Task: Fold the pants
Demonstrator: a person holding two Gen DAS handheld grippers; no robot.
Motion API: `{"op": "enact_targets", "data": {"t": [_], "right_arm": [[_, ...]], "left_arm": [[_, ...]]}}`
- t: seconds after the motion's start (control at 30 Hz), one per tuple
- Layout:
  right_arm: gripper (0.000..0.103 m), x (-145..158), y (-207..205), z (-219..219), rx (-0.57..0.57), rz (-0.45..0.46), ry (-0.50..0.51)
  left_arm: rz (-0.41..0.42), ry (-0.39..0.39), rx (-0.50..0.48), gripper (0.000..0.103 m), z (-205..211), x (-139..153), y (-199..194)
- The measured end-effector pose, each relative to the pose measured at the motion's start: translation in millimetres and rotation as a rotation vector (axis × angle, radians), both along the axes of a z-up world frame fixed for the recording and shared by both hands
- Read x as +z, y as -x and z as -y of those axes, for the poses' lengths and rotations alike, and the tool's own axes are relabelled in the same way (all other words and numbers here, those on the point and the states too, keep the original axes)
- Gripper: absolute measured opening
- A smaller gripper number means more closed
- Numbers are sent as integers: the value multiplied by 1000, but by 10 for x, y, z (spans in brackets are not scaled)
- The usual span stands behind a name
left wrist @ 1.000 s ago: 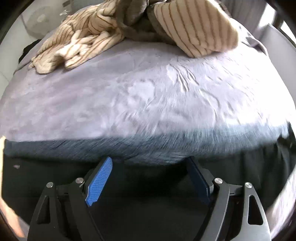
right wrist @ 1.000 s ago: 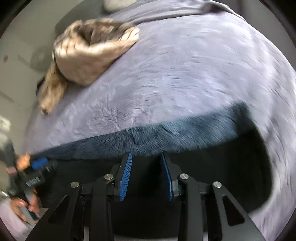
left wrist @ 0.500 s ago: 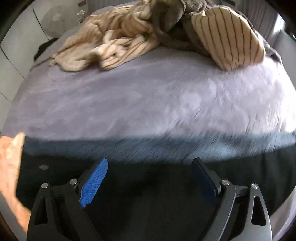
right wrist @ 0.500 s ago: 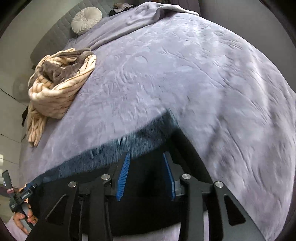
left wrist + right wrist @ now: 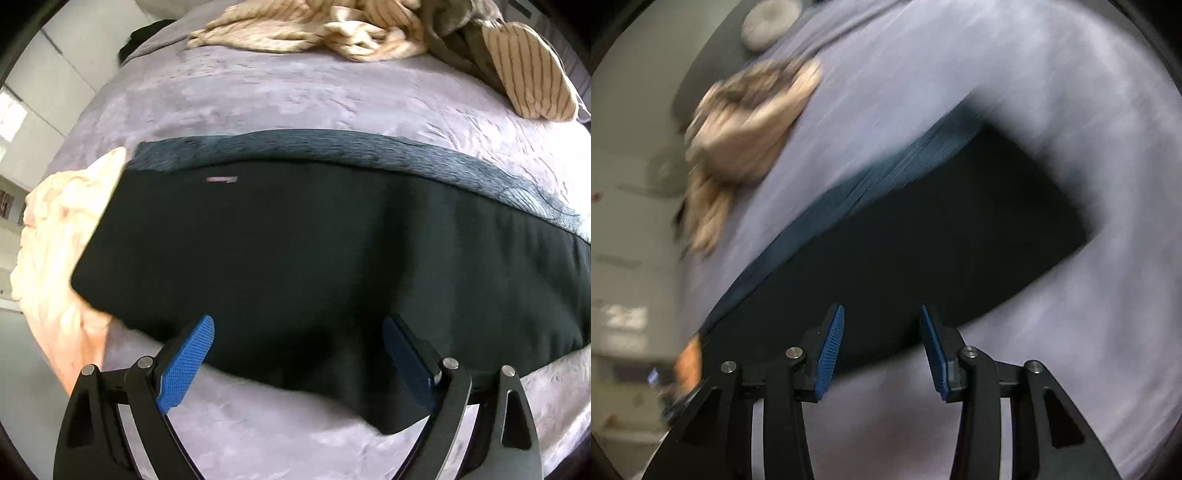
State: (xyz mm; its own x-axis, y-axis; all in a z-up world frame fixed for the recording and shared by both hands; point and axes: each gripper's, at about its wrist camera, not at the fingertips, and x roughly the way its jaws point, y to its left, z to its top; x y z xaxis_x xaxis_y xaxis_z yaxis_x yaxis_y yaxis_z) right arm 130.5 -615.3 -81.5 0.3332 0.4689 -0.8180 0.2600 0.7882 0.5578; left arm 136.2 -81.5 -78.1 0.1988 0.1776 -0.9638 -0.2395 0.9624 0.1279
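Note:
Black pants (image 5: 295, 251) lie folded in a long band across the lilac bed cover (image 5: 295, 92), with a grey-blue layer (image 5: 332, 147) showing along their far edge. My left gripper (image 5: 299, 328) hovers over the near edge of the pants, jaws wide open, with nothing pressed between the pads. In the blurred right wrist view the same pants (image 5: 923, 240) run slantwise. My right gripper (image 5: 881, 314) stands at their near edge with its jaws opening, and the pads touch no cloth.
A heap of beige striped cloth (image 5: 332, 26) and a striped cushion (image 5: 528, 70) lie at the far side of the bed. A peach cloth (image 5: 55, 258) sits at the left end of the pants by the bed's edge. A round pillow (image 5: 768, 22) is far off.
Both grippers have drawn back from the pants, so the whole folded band now shows. Both pairs of jaws have widened. The right view has rolled and blurred.

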Motion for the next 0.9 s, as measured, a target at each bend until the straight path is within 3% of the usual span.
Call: {"op": "enact_targets", "data": {"t": [0.13, 0.23, 0.37, 0.4, 0.47, 0.73, 0.83, 0.87, 0.9], "right_arm": [[47, -219, 175, -992, 152, -72, -238], [47, -390, 297, -1720, 238, -115, -358], [47, -764, 378, -2597, 239, -188, -503], [47, -853, 377, -2706, 212, -204, -517], [49, -980, 407, -2875, 157, -234, -538], [49, -908, 422, -2902, 83, -162, -599], [49, -977, 377, -2972, 102, -191, -585], [47, -1039, 349, -3028, 116, -215, -581], [32, -1075, 310, -3078, 127, -236, -542]], "left_arm": [[21, 2, 38, 94, -340, 74, 103], [48, -38, 19, 94, -666, 74, 83], [37, -105, -9, 94, -1160, -143, 23], [13, -90, -16, 94, -1299, -257, 11], [12, -44, -38, 103, -1435, -367, 14], [36, 44, -101, 103, -1614, -455, -31], [47, 46, -109, 103, -1615, -474, -32], [48, 44, -111, 103, -1614, -482, -35], [48, 43, -111, 103, -1616, -480, -41]]}}
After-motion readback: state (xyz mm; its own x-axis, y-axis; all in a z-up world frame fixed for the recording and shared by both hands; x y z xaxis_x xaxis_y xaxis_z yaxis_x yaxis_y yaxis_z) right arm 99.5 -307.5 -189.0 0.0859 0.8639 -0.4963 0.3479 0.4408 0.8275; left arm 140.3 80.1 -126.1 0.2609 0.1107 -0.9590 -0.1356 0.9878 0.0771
